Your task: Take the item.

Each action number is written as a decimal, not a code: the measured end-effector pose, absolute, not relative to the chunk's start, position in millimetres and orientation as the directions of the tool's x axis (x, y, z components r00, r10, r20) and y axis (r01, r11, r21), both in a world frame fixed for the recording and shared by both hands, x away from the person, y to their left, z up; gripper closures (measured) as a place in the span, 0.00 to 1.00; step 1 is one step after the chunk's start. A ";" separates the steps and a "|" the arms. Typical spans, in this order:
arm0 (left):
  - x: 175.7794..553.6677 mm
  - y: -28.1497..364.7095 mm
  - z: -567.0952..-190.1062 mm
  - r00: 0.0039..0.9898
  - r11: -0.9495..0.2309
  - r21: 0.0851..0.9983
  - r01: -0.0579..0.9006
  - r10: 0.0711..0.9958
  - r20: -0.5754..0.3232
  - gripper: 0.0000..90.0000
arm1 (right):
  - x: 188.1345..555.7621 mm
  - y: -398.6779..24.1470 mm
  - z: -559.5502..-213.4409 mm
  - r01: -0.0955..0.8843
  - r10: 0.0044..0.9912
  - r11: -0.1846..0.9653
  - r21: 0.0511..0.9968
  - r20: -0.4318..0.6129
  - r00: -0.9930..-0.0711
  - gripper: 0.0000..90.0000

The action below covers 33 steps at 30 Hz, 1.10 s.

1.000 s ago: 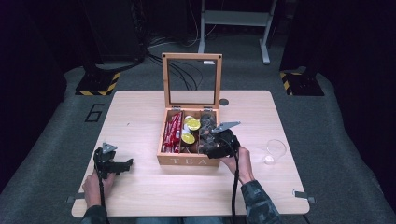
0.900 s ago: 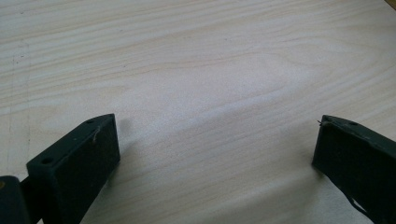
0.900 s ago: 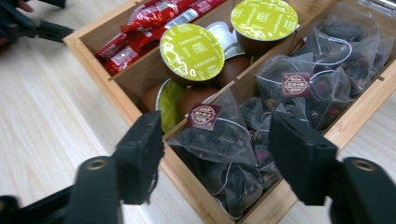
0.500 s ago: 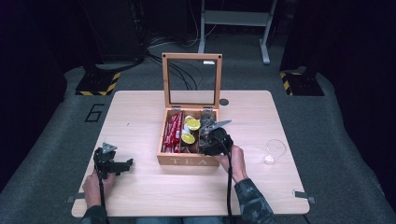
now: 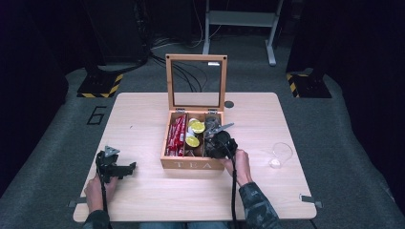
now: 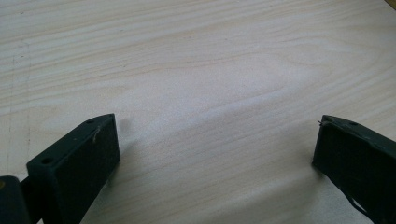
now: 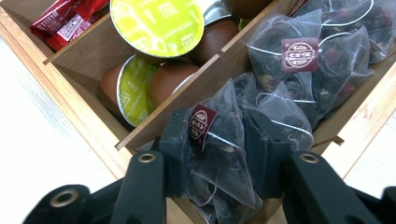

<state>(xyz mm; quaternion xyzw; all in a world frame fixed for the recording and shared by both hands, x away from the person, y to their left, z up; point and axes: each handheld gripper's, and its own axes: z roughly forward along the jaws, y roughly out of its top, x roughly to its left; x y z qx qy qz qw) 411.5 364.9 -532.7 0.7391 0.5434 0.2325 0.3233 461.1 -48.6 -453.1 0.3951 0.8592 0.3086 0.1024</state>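
Right gripper [image 7: 212, 140] has just been closing and now pinches 1 tea bag [image 7: 219, 154] in the tea box [image 5: 191, 164].
The bag looks soft, light and easy to tear, so hold its middle gently; left gripper [image 6: 215, 149] rests wide open near the table's [image 5: 143, 191] front left corner.

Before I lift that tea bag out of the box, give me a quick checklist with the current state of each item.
1. Right hand-held gripper has just been closing, with a pyramid tea bag between the pads: ok.
2. One bag alone in the grip: cannot tell; neighbouring bags crowd against it.
3. Strings and tag free of other bags: cannot tell.
4. Glass lid upright, lift path open: ok.
5. Coffee capsules sit past the divider, clear of the jaws: ok.
6. Left hand-held gripper open over the table, out of the way: ok.
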 end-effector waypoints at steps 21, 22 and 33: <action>411.5 364.9 -532.7 0.302 -0.201 0.731 0.652 0.953 -0.007 0.00 | 455.3 -52.6 -447.6 0.587 0.723 0.491 0.644 0.075 -0.687 0.83; 411.5 364.9 -532.7 0.302 -0.201 0.731 0.652 0.953 -0.007 0.00 | 455.3 -52.6 -447.6 0.587 0.723 0.491 0.644 0.075 -0.687 0.83; 411.5 364.9 -532.7 0.301 -0.200 0.731 0.653 0.953 -0.008 0.00 | 449.5 -59.1 -436.7 0.556 0.721 0.487 0.674 0.050 -0.691 0.83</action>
